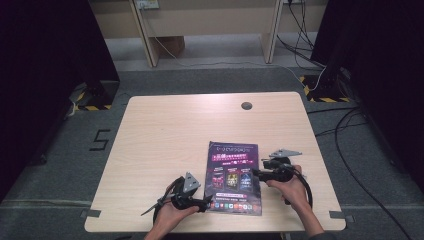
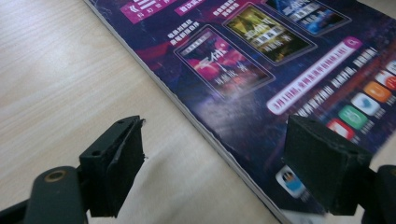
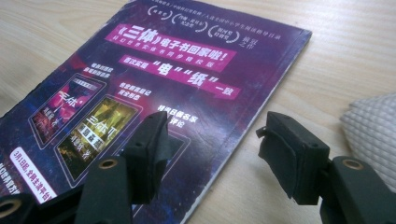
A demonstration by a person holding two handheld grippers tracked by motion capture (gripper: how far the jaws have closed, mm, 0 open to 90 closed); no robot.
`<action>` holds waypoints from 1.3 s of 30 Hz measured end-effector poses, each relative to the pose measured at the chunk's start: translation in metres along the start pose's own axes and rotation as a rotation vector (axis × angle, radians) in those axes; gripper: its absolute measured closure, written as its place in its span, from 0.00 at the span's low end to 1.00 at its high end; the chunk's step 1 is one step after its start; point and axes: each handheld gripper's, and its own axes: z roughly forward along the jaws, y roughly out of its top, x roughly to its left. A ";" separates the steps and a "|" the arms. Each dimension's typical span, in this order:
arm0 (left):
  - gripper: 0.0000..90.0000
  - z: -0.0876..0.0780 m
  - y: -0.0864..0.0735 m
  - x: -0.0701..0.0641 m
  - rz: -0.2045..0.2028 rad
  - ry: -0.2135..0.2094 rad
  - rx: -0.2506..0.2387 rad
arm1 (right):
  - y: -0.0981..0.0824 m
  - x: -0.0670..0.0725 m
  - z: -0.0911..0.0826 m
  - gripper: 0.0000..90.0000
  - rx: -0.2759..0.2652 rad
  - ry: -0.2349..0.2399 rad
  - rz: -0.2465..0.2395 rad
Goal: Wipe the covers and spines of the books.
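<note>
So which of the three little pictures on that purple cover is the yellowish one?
The middle one on the booklet: it is yellow-green, with a red-pink picture on its left and a blue one on its right.

Booklet (image 2: 261, 70) near corner blurred, cut by frame edge; small print unreadable.

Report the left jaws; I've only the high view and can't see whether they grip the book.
Observer: The left gripper is open and grips nothing. Its jaws straddle the long edge of the book, one over the cover, one over the table.
Operator: Now give me the right one.
Observer: The right gripper is open too, one jaw over the cover, the other over bare wood past the opposite edge.
Operator: Read the cover.
Observer: The pink banners carry white Chinese print.
</note>
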 end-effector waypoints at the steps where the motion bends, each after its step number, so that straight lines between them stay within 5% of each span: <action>1: 0.22 0.003 0.002 0.001 -0.010 -0.007 0.005 | 0.000 0.000 0.002 0.46 0.004 0.003 0.004; 11: 0.21 0.024 0.012 0.002 -0.045 -0.023 0.023 | -0.002 -0.005 0.012 0.46 0.016 0.000 0.042; 20: 0.37 0.021 0.009 -0.002 -0.084 -0.057 0.014 | -0.002 -0.002 0.018 0.45 0.025 0.050 0.066; 25: 0.35 0.019 0.008 -0.009 -0.078 -0.061 0.027 | -0.001 -0.004 0.018 0.45 0.023 0.064 0.087; 28: 0.30 0.014 0.007 -0.023 -0.036 -0.092 0.065 | -0.001 -0.006 0.020 0.45 0.011 0.072 0.103; 33: 0.28 0.015 0.008 -0.022 -0.058 -0.115 0.067 | 0.002 -0.010 0.023 0.46 -0.003 0.078 0.130; 37: 0.26 0.019 0.009 -0.014 -0.082 -0.054 0.039 | 0.003 -0.011 0.025 0.46 -0.009 0.081 0.147; 39: 0.24 0.020 0.008 -0.013 -0.091 -0.056 0.034 | 0.003 -0.010 0.025 0.45 -0.012 0.078 0.148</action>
